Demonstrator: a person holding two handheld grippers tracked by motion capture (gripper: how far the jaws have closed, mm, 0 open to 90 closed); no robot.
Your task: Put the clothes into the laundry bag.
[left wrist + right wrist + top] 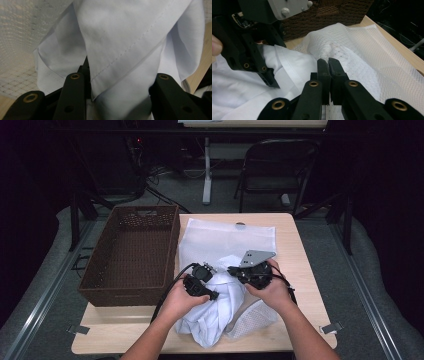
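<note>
Forearms come in from the bottom of the high view, over the light wooden table, the largest thing here, with the brown woven basket standing on its left part. Beside the basket a white mesh bag lies flat, its near end bunched up by the hands. At that near end, close to the table's front edge, sits a crumpled white garment, touching the mesh. Smaller are the tools: the left gripper reaches into the cloth, and in the left gripper view its jaws stand partly apart with a thick fold of the white garment pressed between them. The right gripper, just beside it, has its jaws drawn almost together in the right gripper view, pinching the edge of the white mesh bag.
</note>
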